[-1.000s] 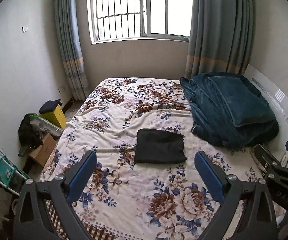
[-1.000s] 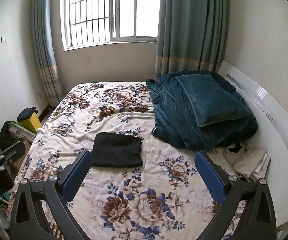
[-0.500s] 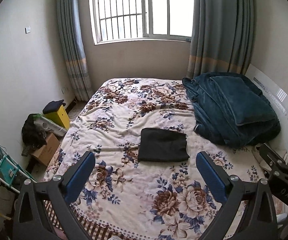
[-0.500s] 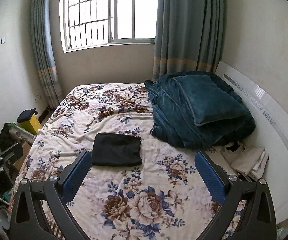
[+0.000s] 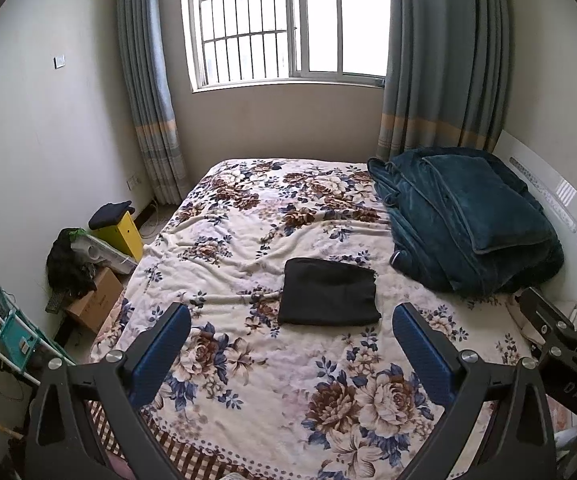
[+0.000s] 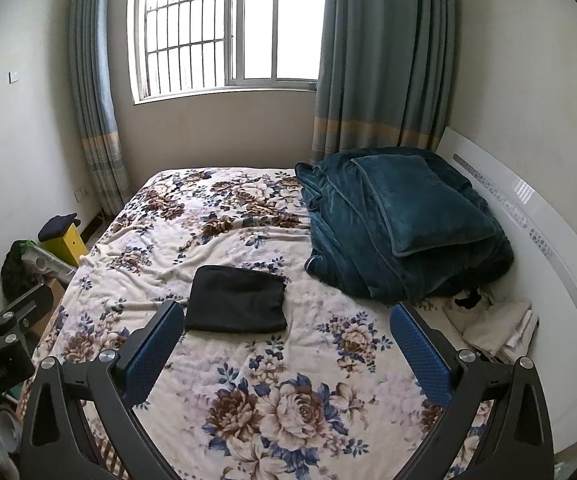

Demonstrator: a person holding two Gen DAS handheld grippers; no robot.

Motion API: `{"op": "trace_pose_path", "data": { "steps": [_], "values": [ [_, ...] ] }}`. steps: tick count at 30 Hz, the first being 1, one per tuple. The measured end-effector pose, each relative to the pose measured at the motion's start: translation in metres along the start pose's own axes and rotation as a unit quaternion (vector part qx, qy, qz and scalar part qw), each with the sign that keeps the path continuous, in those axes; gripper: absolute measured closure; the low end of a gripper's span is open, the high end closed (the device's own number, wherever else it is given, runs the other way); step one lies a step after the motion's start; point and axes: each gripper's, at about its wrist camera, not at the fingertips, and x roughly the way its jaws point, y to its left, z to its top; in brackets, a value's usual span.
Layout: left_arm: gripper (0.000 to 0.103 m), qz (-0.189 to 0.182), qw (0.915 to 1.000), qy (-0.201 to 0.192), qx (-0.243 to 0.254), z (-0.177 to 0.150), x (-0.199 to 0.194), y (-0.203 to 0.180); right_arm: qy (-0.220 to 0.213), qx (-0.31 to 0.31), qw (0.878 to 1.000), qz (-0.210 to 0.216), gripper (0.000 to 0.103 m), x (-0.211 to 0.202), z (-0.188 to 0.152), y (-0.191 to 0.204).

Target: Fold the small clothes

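The black garment [image 5: 328, 293] lay already folded into a flat rectangle near the middle of the bed [image 5: 248, 380], on the floral bedspread, well ahead of both tools and touched by neither. The left claw [image 5: 291, 342] was spread wide with nothing between its blue pads, and the right claw [image 6: 284, 340] was likewise wide apart and empty, both held above the near part of the bed. Judged from how the cloth lay, the fold looked finished, so the step in hand was probably a retreat or a move toward the next piece. To do that well, the claws were best kept high and clear of the tidy rectangle, since a trailing finger could drag an edge and undo the neat layers. The pale crumpled cloths [image 6: 500, 328] by the headboard [image 6: 528, 216] might have been the next items, though that could not be told for sure. The bedspread was soft and rumpled, with ridges behind the garment, so any piece laid there would need smoothing first. A heap of teal bedding [image 5: 468, 220] filled the far right corner of the bed. Behind stood a barred window [image 5: 288, 20] between grey-blue curtains [image 5: 148, 100], and on the floor to the left were a yellow box [image 5: 118, 234] and a cardboard box [image 5: 96, 300].
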Motion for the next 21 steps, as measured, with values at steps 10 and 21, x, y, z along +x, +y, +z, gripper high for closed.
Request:
{"op": "trace_pose_path", "data": {
  "steps": [10, 21],
  "values": [
    [0.000, 0.001, 1.0000, 0.000, 0.000, 0.0002, -0.0021, 0.0005, 0.002, 0.000, 1.000, 0.000, 0.000, -0.0008, -0.0013, 0.0023],
    [0.000, 0.010, 0.9999, -0.006, -0.002, -0.0011, -0.0070, -0.0030, 0.000, -0.001, 1.000, 0.002, 0.000, 0.0014, -0.0013, 0.0046]
  ]
}}
